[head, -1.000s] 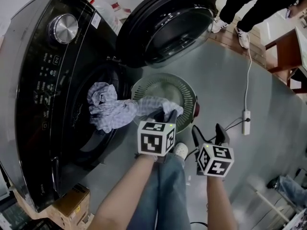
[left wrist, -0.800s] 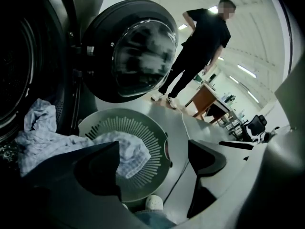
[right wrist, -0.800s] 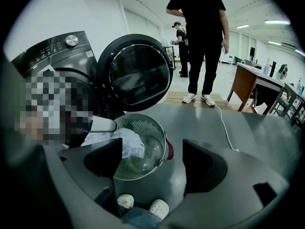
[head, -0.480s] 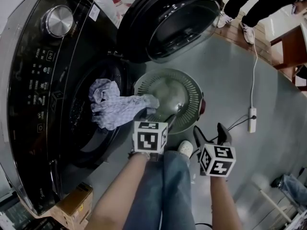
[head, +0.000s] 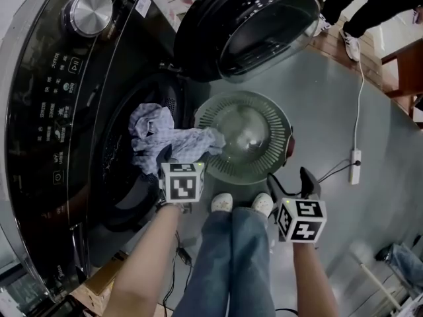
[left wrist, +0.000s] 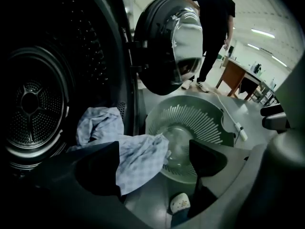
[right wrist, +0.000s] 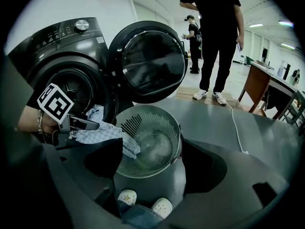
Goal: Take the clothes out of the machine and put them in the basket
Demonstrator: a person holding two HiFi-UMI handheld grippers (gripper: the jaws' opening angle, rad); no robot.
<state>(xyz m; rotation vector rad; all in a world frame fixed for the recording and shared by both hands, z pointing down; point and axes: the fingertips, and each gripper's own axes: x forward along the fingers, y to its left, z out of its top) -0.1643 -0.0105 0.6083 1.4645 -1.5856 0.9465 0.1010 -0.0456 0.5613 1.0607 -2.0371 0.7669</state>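
A pale checked cloth (head: 163, 139) hangs out of the black washing machine's drum opening (head: 125, 167), its end draped over the near rim of the round grey-green slotted basket (head: 277, 121) on the floor. My left gripper (head: 174, 160) hovers over the cloth at the machine's mouth. Its jaws have just been opening and now stand open, with the cloth (left wrist: 136, 156) lying ahead between them, not pinched. My right gripper (head: 289, 177) stands open and empty in front of the basket (right wrist: 164, 123). The rest of the basket holds nothing.
The machine's round door (head: 254, 28) stands swung open above the basket. A cable with a power strip (head: 355, 166) lies on the floor to the right. A person in black (right wrist: 214, 37) stands beyond. The wearer's legs and white shoes (head: 241, 203) are beside the basket.
The left gripper let go of the cloth end it held over the basket and moved left to the machine's opening. The cloth end dropped onto the basket rim. The right gripper sank slightly.
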